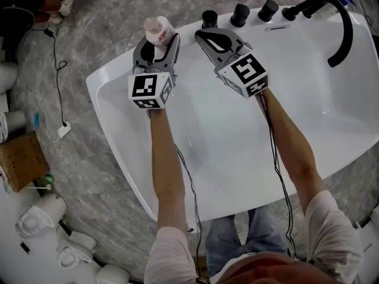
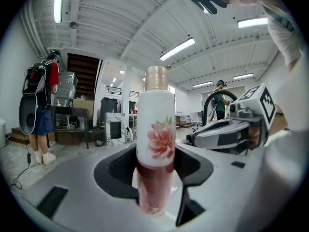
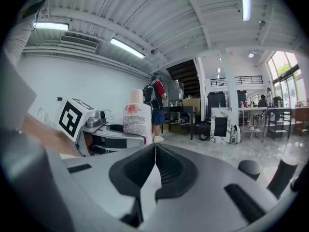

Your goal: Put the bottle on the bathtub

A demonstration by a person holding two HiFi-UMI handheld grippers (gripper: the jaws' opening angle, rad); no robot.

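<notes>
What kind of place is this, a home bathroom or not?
Likely a sanitary-ware showroom or warehouse: a bathtub stands free on the stone floor, toilets cluster beside it, and strip lights line an industrial ceiling.

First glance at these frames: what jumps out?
A flower-printed bottle stands upright, clamped in the left claw, at the far rim of the white bathtub. The right claw is beside it, shut and empty, near three black knobs and a curved black faucet on that rim.
</notes>
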